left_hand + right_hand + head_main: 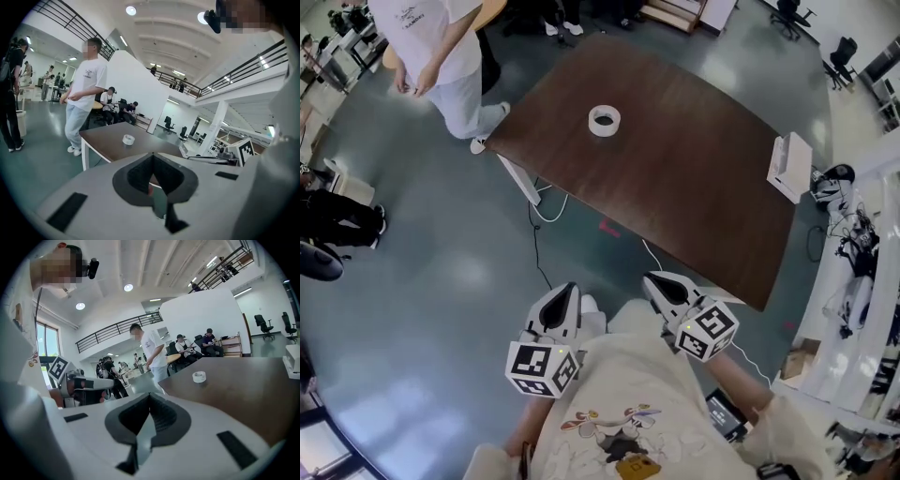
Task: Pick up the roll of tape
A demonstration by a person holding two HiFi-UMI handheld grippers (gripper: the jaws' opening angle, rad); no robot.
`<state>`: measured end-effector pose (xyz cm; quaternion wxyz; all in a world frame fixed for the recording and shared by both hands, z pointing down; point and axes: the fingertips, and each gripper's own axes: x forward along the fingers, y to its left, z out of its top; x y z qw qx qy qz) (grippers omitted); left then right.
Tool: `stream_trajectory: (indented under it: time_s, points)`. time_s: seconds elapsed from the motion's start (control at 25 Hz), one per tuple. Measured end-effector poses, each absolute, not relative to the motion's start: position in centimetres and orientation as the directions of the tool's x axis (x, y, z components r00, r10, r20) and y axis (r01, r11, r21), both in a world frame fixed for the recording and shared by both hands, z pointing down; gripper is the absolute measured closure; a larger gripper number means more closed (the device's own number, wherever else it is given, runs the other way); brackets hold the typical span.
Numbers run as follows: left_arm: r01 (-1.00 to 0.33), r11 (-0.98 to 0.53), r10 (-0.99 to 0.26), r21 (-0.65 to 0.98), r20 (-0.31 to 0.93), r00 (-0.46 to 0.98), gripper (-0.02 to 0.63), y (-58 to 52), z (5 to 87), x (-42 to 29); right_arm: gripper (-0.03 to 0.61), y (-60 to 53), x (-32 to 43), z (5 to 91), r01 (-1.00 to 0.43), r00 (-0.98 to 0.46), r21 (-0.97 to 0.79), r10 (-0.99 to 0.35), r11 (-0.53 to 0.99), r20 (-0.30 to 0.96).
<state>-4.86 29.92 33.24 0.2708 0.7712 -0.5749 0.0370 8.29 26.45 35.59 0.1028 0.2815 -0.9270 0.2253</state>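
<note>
Grey-green polished floor [441,281] is taking up most of the head view. The wearer is standing on it short of the work surface, which is why nothing is within reach. The dark brown wooden table [675,187] is lying ahead and to the right, with its near corner just beyond the right gripper, and its top is carrying only two items. A bystander in a white T-shirt and pale trousers [441,56] is standing off the table's far-left corner, apart from it and, in my judgement, not obstructing the approach.

The left gripper [566,292], a white shell with black jaws and a marker cube, is being held close against the wearer's body. The right gripper [658,281], of the same build, is being held alongside it, and both are pointing toward the table. Each gripper's own view is showing its jaws meeting at the tips with nothing between them, so both tongs are closed and carrying nothing. I judge this a carrying posture for the approach. Either tong will need opening before any grasp.

A white box-shaped unit [790,166] is standing at the table's right edge, well apart from the target. The white ring-shaped roll of tape [604,120] is lying flat, hole upward, on the far-left part of the tabletop, well apart from both grippers and untouched. Lying this way, it is offering its wall to a jaw entering the hole. In my assessment the pick-up is not yet begun.
</note>
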Motion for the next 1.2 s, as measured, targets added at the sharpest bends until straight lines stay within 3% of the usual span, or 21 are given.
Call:
stream_trajectory:
  time_s: [0.48,1.2]
  points:
    - [-0.897,-0.213,-0.851,0.388,0.378,0.365,0.607,21.0,34.8,-8.5,0.572,19.1,3.5,37.1,-0.569,-0.819,-0.362,-0.467,0.739,0.333]
    - [-0.907,-0.201,-0.791,0.37,0.485,0.373,0.607,-4.4,36.8,-6.9,0.572,-6.7,4.5,40.0,-0.577,-0.815,-0.401,-0.472,0.712,0.335]
